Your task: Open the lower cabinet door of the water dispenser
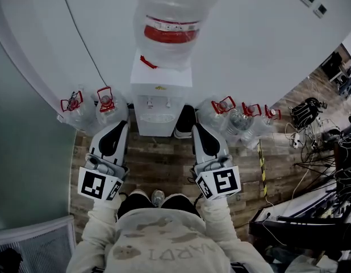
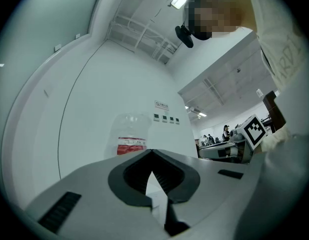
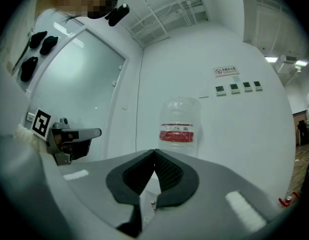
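Note:
The white water dispenser (image 1: 158, 98) stands against the white wall, with a clear bottle (image 1: 170, 21) with a red label on top. From above I see its taps and drip tray; the lower cabinet door is steeply foreshortened and barely shows. My left gripper (image 1: 121, 125) and right gripper (image 1: 196, 127) are held side by side in front of it, one on each side, touching nothing. Both are shut and empty. The bottle (image 2: 130, 136) rises beyond the closed left jaws, and the bottle (image 3: 178, 126) shows beyond the right ones.
Spare water jugs with red handles stand on the wooden floor left (image 1: 79, 110) and right (image 1: 235, 118) of the dispenser. A black object (image 1: 185, 121) sits beside its right side. Cables and equipment (image 1: 329, 169) crowd the right; a chair (image 1: 33, 243) is at lower left.

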A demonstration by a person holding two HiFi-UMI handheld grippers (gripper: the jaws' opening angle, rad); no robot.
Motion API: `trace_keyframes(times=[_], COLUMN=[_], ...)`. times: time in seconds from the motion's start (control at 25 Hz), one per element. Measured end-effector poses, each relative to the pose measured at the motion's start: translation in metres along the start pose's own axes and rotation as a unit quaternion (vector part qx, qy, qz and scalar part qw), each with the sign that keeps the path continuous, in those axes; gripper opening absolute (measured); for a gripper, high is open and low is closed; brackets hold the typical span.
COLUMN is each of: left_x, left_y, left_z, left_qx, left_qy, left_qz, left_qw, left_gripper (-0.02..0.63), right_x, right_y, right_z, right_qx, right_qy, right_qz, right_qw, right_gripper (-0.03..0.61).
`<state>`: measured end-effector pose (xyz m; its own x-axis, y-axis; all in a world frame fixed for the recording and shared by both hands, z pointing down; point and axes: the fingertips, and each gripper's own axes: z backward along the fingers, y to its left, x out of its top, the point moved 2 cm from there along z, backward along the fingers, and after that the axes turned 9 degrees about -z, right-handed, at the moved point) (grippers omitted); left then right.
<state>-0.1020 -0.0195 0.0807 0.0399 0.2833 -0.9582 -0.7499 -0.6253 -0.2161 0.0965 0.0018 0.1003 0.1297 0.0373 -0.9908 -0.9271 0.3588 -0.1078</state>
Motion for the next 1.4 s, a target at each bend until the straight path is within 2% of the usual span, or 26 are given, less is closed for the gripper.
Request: trace_keyframes(times=[0.36, 0.64, 1.4], left_x=[-0.02, -0.036, -0.089], left_y=[0.021, 0.052, 0.126], left_z=[-0.026, -0.066, -0.163], left_qx=[-0.004, -0.027, -0.092], left_qy=[0.017, 0.019, 0.025], left_qz=[-0.003, 0.0, 0.016], left_qw=[0.9998, 0.9995, 0.9953], left_gripper=[0.003, 0.003, 0.003], right_x=[-0.015, -0.015, -0.033], right_y=[-0.015, -0.029, -0.077], right_z=[-0.037, -0.08, -0.175], right_qx=[-0.002, -0.018, -0.098], right_qy=[0.013, 0.016, 0.025], right_qz=[-0.011, -0.007, -0.013], right_qw=[1.0, 1.0, 0.995], right_gripper=[0.009, 0.009, 0.009])
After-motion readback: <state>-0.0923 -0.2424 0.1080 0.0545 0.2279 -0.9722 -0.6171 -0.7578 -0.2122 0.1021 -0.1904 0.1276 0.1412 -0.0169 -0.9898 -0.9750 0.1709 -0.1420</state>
